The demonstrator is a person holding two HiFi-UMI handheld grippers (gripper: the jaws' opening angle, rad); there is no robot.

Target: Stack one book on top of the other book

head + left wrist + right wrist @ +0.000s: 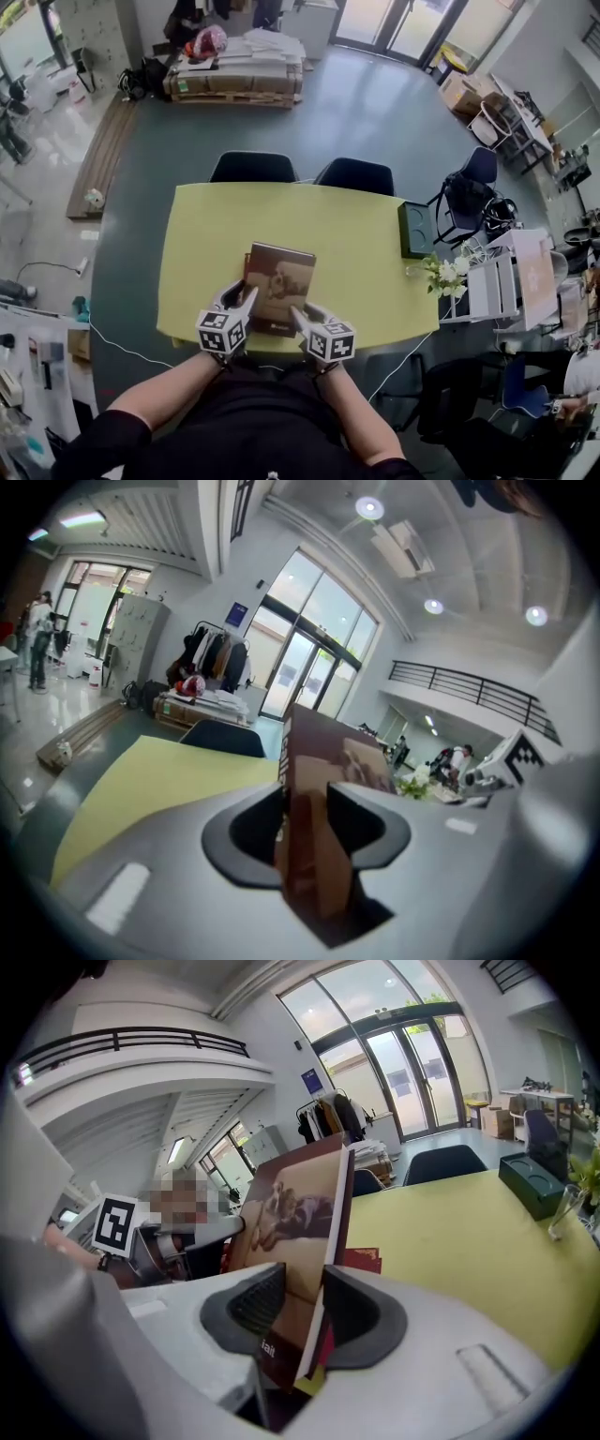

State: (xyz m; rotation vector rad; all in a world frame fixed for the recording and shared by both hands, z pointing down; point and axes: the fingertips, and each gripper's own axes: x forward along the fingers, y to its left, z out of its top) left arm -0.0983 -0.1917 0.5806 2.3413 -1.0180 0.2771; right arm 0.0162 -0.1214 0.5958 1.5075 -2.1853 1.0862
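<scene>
The left gripper (242, 298) and right gripper (302, 317) each clamp a near corner of the brown picture-cover hardcover book (280, 281), probably to keep it level over the yellow table (361, 246). What looks like a red book (362, 1260) peeks out underneath.

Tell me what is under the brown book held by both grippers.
A red edge, likely the other book, shows beneath the brown book, over the yellow table. The rest is covered, so contact cannot be judged.
</scene>
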